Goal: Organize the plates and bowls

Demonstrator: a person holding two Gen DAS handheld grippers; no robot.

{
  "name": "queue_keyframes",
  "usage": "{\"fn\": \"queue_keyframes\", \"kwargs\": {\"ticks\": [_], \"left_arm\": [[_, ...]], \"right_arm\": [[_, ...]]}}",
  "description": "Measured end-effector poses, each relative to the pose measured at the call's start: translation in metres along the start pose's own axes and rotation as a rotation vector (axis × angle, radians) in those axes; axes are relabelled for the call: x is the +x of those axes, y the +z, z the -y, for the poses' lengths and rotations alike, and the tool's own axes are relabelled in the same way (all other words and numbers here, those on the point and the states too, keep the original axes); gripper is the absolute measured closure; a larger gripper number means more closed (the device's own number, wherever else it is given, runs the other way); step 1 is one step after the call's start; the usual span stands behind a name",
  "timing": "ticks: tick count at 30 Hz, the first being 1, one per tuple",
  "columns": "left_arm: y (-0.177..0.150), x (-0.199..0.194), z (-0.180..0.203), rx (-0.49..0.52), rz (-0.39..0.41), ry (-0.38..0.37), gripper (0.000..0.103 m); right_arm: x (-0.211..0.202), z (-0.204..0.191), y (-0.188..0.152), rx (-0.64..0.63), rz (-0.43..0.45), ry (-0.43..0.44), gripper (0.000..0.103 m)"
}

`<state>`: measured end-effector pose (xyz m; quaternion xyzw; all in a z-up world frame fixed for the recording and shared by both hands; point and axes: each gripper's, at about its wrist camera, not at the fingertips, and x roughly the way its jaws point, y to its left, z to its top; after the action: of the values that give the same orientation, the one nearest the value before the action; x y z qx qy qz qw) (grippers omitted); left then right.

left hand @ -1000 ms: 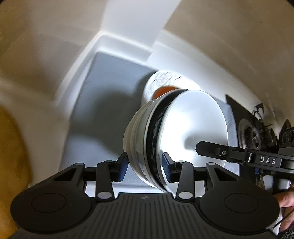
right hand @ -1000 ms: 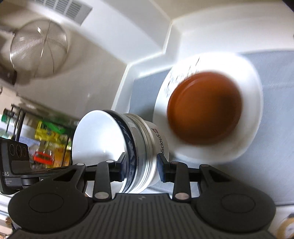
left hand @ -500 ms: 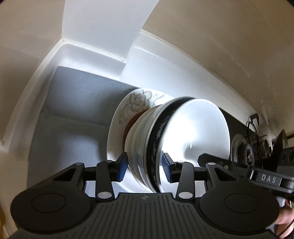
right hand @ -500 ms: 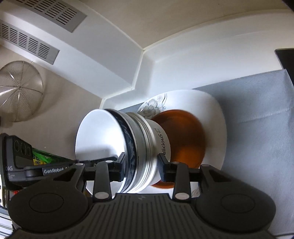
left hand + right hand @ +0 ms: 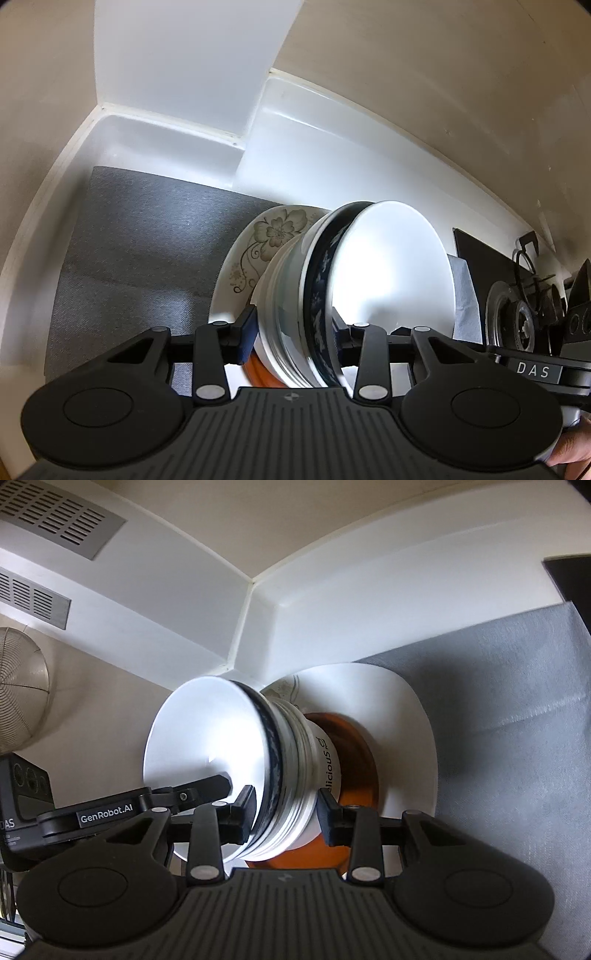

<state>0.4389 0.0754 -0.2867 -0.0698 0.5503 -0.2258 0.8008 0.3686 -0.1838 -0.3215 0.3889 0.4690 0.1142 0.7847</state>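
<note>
Grey mat (image 5: 140,251) lining a white-walled counter corner, apparently chosen as the stacking spot. On it lies the white plate (image 5: 413,716), floral-printed at its far rim, with an orange dish (image 5: 354,771) nested in its centre, so the larger piece serves as base. Above these sits the bowl stack (image 5: 369,280): several white bowls, one with a dark blue band, nested and seen side-on from each wrist camera. Its foot is at or just above the orange dish; contact cannot be told. The left gripper (image 5: 291,332) and right gripper (image 5: 286,812) flank the stack from opposite sides, jaws opened only to the stack's width. On the left both pads seem to press it; the right gripper's outer pad shows a slight gap. The two-sided hold likely keeps the nested bowls from tilting or slipping as the stack is set down.
</note>
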Motion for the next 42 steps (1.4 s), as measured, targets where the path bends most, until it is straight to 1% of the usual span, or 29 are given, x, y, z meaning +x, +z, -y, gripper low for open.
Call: {"fn": "queue_keyframes", "kwargs": {"ticks": [3, 4, 6, 8, 9, 10, 12, 14, 15, 16, 17, 18, 19, 20, 21, 23, 24, 27, 28, 29, 31, 32, 34, 37, 39, 42], "left_arm": [[-0.003, 0.008, 0.001, 0.009, -0.02, -0.001, 0.062], [-0.004, 0.012, -0.001, 0.004, -0.033, -0.002, 0.061], [-0.008, 0.011, -0.001, 0.003, -0.02, -0.007, 0.06], [-0.012, 0.006, 0.005, 0.015, -0.022, 0.022, 0.06], [-0.015, 0.001, 0.01, 0.042, -0.002, 0.037, 0.058], [-0.019, -0.005, 0.014, 0.071, 0.029, 0.046, 0.052], [-0.027, -0.021, 0.022, 0.108, 0.072, 0.091, 0.047], [-0.037, -0.044, 0.03, 0.132, 0.126, 0.152, 0.045], [-0.043, -0.059, 0.035, 0.145, 0.163, 0.178, 0.042], [-0.051, -0.075, 0.041, 0.153, 0.194, 0.196, 0.036], [-0.057, -0.09, 0.047, 0.162, 0.217, 0.2, 0.032], [-0.065, -0.109, 0.056, 0.172, 0.243, 0.192, 0.021], [-0.074, -0.128, 0.065, 0.184, 0.271, 0.183, 0.01], [-0.082, -0.145, 0.075, 0.198, 0.298, 0.179, 0.005], [-0.09, -0.163, 0.087, 0.213, 0.327, 0.182, 0.0], [-0.105, -0.192, 0.113, 0.238, 0.365, 0.213, 0.0], [-0.112, -0.205, 0.125, 0.241, 0.369, 0.236, 0.0], [-0.132, -0.233, 0.159, 0.235, 0.336, 0.328, 0.0], [-0.138, -0.241, 0.169, 0.226, 0.326, 0.371, 0.0], [-0.145, -0.249, 0.177, 0.199, 0.331, 0.404, 0.0], [-0.159, -0.266, 0.188, 0.162, 0.363, 0.443, 0.0], [-0.167, -0.277, 0.195, 0.147, 0.383, 0.452, 0.0], [-0.181, -0.295, 0.209, 0.132, 0.407, 0.466, 0.0], [-0.2, -0.316, 0.232, 0.165, 0.401, 0.504, 0.0], [-0.214, -0.324, 0.244, 0.175, 0.389, 0.505, 0.0], [-0.234, -0.332, 0.255, 0.166, 0.39, 0.501, 0.0]], "right_arm": [[0.002, 0.004, -0.004, -0.004, -0.004, -0.02, 0.064], [0.002, 0.007, -0.006, 0.002, -0.002, -0.016, 0.063], [0.0, 0.013, -0.008, 0.028, 0.013, 0.008, 0.063], [-0.001, 0.015, -0.011, 0.045, 0.02, 0.016, 0.062], [-0.002, 0.015, -0.013, 0.044, 0.023, 0.015, 0.061], [-0.005, 0.013, -0.015, 0.045, 0.032, 0.007, 0.06], [-0.016, 0.008, -0.021, 0.033, 0.055, -0.024, 0.057], [-0.037, -0.004, -0.031, -0.029, 0.117, -0.116, 0.044], [-0.05, -0.015, -0.039, -0.073, 0.158, -0.178, 0.04], [-0.063, -0.029, -0.05, -0.128, 0.199, -0.257, 0.035], [-0.074, -0.042, -0.06, -0.181, 0.228, -0.316, 0.029], [-0.085, -0.057, -0.071, -0.231, 0.253, -0.357, 0.025], [-0.097, -0.07, -0.083, -0.265, 0.272, -0.386, 0.015], [-0.109, -0.081, -0.094, -0.282, 0.283, -0.398, 0.009], [-0.123, -0.093, -0.104, -0.29, 0.276, -0.395, 0.008], [-0.147, -0.112, -0.12, -0.306, 0.242, -0.358, 0.008], [-0.162, -0.12, -0.128, -0.302, 0.24, -0.348, 0.008], [-0.203, -0.142, -0.147, -0.305, 0.239, -0.316, 0.008], [-0.219, -0.15, -0.153, -0.317, 0.25, -0.327, 0.008], [-0.231, -0.159, -0.158, -0.341, 0.258, -0.357, 0.006], [-0.253, -0.178, -0.171, -0.386, 0.281, -0.421, 0.0], [-0.268, -0.182, -0.18, -0.396, 0.306, -0.439, 0.0], [-0.288, -0.188, -0.192, -0.405, 0.344, -0.444, 0.0], [-0.311, -0.184, -0.205, -0.365, 0.326, -0.404, 0.0], [-0.321, -0.179, -0.216, -0.338, 0.307, -0.377, 0.0], [-0.332, -0.177, -0.234, -0.338, 0.302, -0.378, 0.0]]}}
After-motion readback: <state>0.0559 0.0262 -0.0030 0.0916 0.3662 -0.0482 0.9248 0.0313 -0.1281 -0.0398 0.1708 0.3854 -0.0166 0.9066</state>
